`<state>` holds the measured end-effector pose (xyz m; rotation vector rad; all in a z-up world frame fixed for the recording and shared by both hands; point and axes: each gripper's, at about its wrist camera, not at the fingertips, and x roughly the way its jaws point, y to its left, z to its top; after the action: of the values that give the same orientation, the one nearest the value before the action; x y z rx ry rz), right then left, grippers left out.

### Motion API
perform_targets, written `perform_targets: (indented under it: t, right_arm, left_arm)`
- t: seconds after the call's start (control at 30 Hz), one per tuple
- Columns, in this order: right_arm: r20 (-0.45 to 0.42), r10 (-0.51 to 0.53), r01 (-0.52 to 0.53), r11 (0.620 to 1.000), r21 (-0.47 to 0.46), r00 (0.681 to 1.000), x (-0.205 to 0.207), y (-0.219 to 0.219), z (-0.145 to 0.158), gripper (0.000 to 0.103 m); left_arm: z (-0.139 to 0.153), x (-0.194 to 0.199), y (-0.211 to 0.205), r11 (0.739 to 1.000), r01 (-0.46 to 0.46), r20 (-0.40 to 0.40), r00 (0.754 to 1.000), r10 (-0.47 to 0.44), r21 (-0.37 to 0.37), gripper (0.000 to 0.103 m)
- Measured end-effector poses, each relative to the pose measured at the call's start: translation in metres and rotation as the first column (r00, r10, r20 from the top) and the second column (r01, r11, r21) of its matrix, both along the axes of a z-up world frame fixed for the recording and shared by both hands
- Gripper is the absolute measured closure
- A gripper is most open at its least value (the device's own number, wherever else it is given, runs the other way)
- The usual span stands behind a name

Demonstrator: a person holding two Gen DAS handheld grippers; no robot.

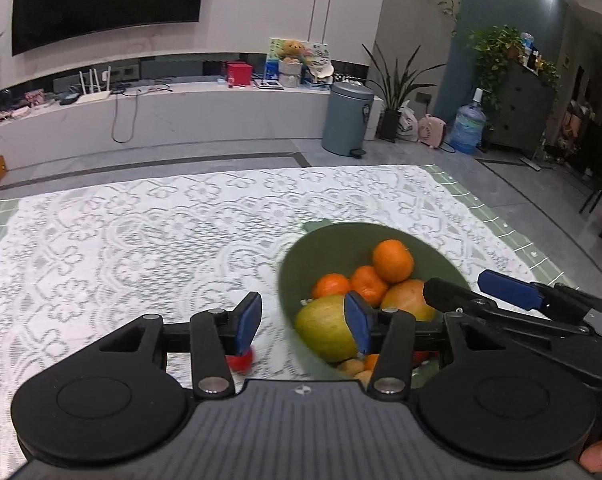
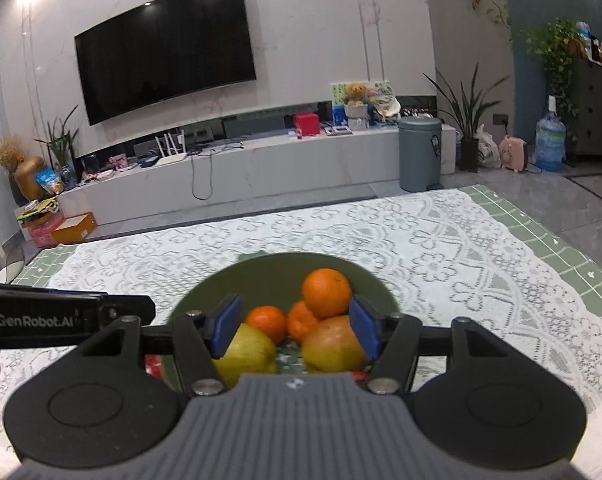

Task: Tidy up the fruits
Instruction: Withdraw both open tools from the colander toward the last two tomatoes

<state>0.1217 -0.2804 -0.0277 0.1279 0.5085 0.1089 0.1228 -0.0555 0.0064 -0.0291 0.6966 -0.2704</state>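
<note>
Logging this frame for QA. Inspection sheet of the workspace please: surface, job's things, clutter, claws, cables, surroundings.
Surface: white lace cloth over a green gridded mat.
Job's things: green bowl holding three oranges, two yellow-green fruits; small red item on the cloth beside it.
Clutter: nothing seen.
Claws: left claw open, empty; right claw open, empty, over the bowl.
Cables: cable hanging from the TV ledge.
Surroundings: TV, bin, water jug, plants.

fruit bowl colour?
Dull olive green bowl, plain and unpatterned; shows best in the right wrist view.
</note>
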Motion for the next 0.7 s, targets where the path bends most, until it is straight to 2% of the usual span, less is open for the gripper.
perform_targets:
  t: [0.2,0.4,0.7]
  right_arm:
    - [0.008,0.079,-0.079,0.996,-0.047,0.997,-0.012,0.036,-0.002,0.045]
    - [-0.003,0.149,-0.149,0.986,-0.077,0.989,-0.022,0.068,-0.008,0.045]
    - [0.003,0.266,-0.262,0.95,-0.172,0.964,-0.032,0.114,-0.021,0.046]
  left_arm:
    - [-0.004,-0.01,0.024,0.998,-0.047,0.009,0.999,0.047,0.04,0.046]
    - [-0.01,-0.01,0.055,0.995,-0.097,0.002,0.995,0.097,0.039,0.046]
    - [-0.028,-0.007,0.086,0.993,-0.119,-0.012,0.993,0.119,0.008,0.046]
